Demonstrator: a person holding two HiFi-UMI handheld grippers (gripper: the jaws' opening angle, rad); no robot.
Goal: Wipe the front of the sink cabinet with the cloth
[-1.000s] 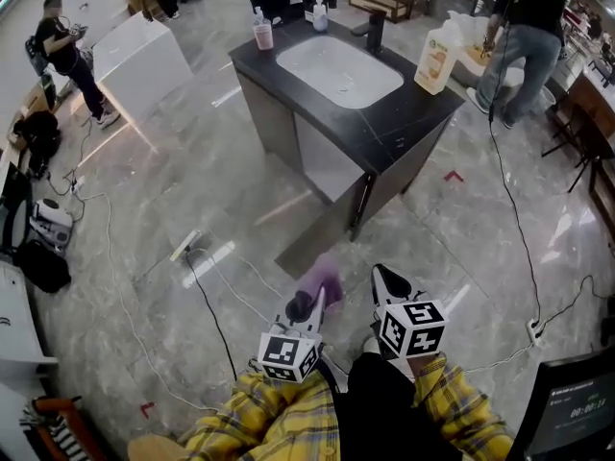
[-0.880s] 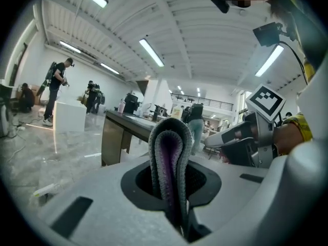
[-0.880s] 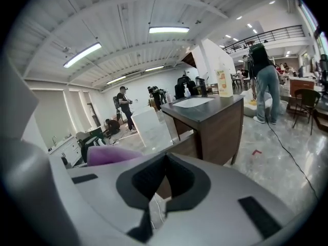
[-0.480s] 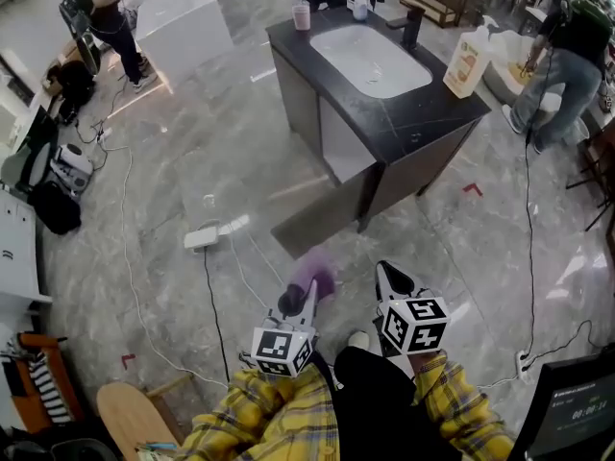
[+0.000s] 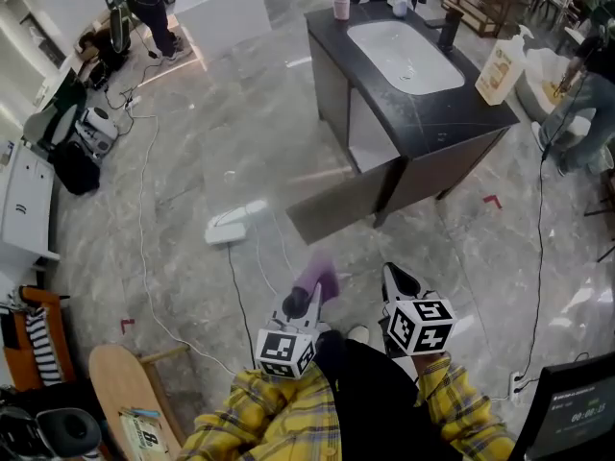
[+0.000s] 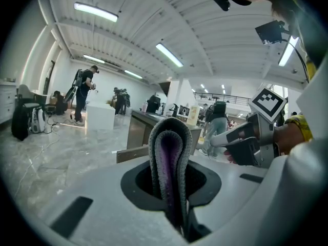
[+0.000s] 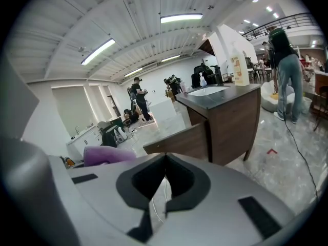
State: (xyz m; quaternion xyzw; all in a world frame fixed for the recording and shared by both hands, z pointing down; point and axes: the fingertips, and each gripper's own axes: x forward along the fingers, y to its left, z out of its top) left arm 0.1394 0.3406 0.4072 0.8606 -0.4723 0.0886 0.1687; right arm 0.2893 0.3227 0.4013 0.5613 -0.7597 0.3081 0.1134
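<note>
The sink cabinet (image 5: 430,174) stands at the upper right of the head view, dark-topped with a white basin (image 5: 404,56). Its brown front panel (image 5: 336,209) hangs open toward me. My left gripper (image 5: 307,296) is held low by my lap, well short of the cabinet, and is shut on a purple and grey cloth (image 5: 318,279). In the left gripper view the folded cloth (image 6: 171,163) stands up between the jaws. My right gripper (image 5: 399,282) is beside it, jaws together and holding nothing (image 7: 164,177). The right gripper view shows the cabinet (image 7: 230,119) ahead and the cloth (image 7: 105,155) to its left.
A white power strip (image 5: 235,224) and cables lie on the marble floor left of the cabinet. On the counter stand a soap jug (image 5: 500,67), a faucet (image 5: 448,27) and a pink cup (image 5: 341,6). A wooden board (image 5: 120,392) and a monitor (image 5: 574,416) flank me. People stand behind.
The head view has swung, so the cabinet now sits further right and the floor at the left shows more. Both grippers keep their place by my lap, with the cloth still held.
</note>
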